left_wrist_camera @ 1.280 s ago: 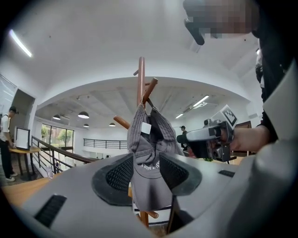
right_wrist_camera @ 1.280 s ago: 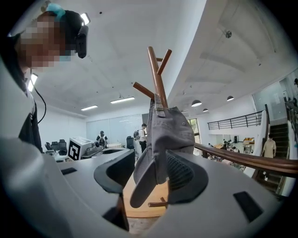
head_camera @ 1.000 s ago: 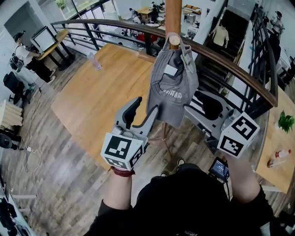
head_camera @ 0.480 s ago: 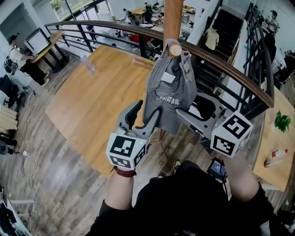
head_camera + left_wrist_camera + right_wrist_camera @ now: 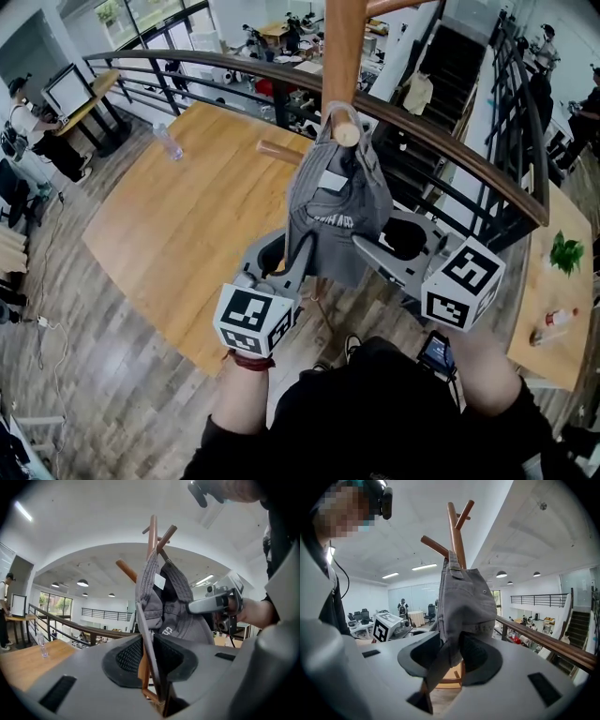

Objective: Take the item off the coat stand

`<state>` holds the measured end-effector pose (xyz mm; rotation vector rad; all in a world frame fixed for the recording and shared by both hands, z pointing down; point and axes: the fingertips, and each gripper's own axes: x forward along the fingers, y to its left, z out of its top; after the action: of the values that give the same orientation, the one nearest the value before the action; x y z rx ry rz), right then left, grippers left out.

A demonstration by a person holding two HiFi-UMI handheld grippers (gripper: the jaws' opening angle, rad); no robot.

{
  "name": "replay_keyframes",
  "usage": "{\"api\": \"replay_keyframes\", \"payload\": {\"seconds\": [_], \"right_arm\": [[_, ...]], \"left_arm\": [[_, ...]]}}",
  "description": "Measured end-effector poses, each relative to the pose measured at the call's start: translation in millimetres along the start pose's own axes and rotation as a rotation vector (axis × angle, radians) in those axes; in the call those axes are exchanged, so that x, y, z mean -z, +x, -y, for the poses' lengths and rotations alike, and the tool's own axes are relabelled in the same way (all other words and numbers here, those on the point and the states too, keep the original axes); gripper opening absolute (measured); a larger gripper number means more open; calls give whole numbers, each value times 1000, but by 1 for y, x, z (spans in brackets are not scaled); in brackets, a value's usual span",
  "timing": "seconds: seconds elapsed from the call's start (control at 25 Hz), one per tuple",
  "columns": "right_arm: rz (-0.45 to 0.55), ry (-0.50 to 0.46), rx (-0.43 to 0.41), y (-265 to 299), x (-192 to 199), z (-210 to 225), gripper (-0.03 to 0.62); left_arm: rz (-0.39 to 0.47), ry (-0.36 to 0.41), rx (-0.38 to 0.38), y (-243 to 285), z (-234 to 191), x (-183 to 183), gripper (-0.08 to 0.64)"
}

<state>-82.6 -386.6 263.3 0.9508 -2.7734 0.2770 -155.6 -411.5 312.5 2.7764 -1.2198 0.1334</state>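
Note:
A grey cap [image 5: 337, 211] hangs from a peg [image 5: 345, 131] of the wooden coat stand [image 5: 344, 47]. My left gripper [image 5: 286, 248] is at the cap's lower left edge. Its jaws are closing, and the stiff brim [image 5: 147, 634] stands on edge between the pads, pinched. My right gripper [image 5: 380, 239] is at the lower right edge. Its jaws are closing too, and a fold of the cap's cloth [image 5: 454, 644] fills the space between its pads. In the left gripper view the cap [image 5: 173, 606] hangs just ahead, with the right gripper [image 5: 211, 604] beyond it.
A curved wooden handrail [image 5: 450, 141] runs behind the stand, with a drop to a lower floor and stairs [image 5: 469, 56]. Another bare peg [image 5: 281, 150] sticks out to the left. A long wooden table [image 5: 187, 216] with a bottle [image 5: 167, 142] lies below. People sit at far desks.
Both grippers have moved in and up to the cap's lower edge and their jaws have narrowed onto it. The cap's lower part is drawn in between them.

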Motion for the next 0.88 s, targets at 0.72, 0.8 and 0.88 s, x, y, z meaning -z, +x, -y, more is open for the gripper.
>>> {"api": "replay_keyframes", "payload": {"seconds": [0.72, 0.8, 0.88], "right_arm": [[-10, 31, -34, -15, -17, 12, 57], [-14, 31, -46, -15, -16, 10, 55], [-11, 37, -65, -18, -17, 10, 55]], "left_arm": [[40, -9, -11, -1, 17, -26, 42], [42, -15, -14, -2, 18, -25, 41], [45, -14, -18, -3, 20, -28, 42]]}}
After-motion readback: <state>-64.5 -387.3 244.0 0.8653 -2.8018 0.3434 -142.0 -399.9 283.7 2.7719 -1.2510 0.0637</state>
